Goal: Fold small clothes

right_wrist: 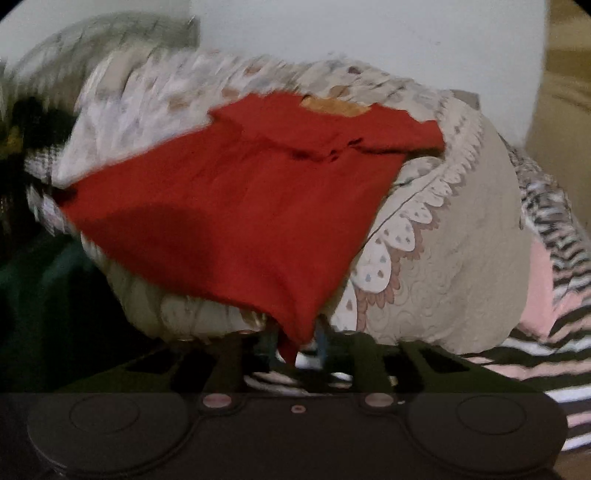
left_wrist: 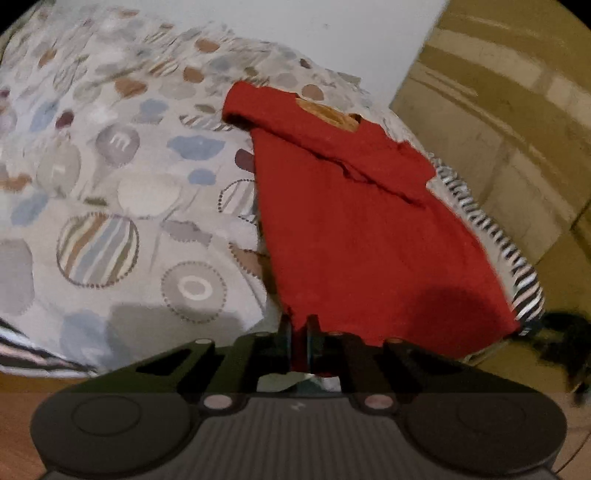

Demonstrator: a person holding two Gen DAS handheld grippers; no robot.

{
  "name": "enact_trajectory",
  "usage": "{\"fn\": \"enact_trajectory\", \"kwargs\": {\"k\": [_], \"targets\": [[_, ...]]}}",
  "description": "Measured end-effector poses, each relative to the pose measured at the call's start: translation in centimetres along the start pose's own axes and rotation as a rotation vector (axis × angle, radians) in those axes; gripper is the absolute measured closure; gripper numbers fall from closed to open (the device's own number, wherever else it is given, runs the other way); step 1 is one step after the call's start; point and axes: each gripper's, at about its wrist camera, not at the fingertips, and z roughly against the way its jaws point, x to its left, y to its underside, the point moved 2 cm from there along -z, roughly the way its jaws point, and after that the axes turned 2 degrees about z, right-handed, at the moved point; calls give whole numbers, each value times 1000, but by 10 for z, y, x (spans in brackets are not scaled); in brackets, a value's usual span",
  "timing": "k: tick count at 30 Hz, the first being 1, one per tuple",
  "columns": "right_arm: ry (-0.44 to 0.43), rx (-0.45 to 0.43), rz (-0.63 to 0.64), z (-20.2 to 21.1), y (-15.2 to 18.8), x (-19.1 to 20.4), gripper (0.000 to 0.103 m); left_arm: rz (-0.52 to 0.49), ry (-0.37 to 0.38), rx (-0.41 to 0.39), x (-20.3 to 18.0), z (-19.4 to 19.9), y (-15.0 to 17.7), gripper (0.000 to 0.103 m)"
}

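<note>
A small red shirt (left_wrist: 354, 229) with an orange inside at the neck lies spread on a patterned bedspread (left_wrist: 122, 177), its hem toward me. My left gripper (left_wrist: 298, 332) is shut on one hem corner, and red cloth fills the narrow slit between its fingers. In the right wrist view the same red shirt (right_wrist: 236, 206) drapes over the bed's edge. Its other hem corner hangs down between the fingers of my right gripper (right_wrist: 297, 338). Those jaws stand partly apart, and the pads do not visibly press the cloth.
The bedspread (right_wrist: 461, 266) has a scalloped border, and a black-and-white striped sheet (left_wrist: 491, 236) shows beneath it. A white wall (left_wrist: 332, 33) rises behind the bed. An olive-yellow surface (left_wrist: 498, 122) lies to the right. A dark green cloth (right_wrist: 40, 295) sits at the lower left.
</note>
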Motion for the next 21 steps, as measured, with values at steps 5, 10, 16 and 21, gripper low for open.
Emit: {"fn": "enact_trajectory", "kwargs": {"k": [5,10,16,21], "targets": [[144,-1,257,-2,21,16,40,9,5,-22,-3,11,-10,97],[400,-37,736,-25,52,43,35,-28,-6,-12,-10,12,-14,97],[424,-172,1107,-39,68,61,46,-51,-28,-5,-12,9,-12,97],[402,-212,1263,-38,70,61,53,-65,-39,-4,-11,8,-9,97]]}}
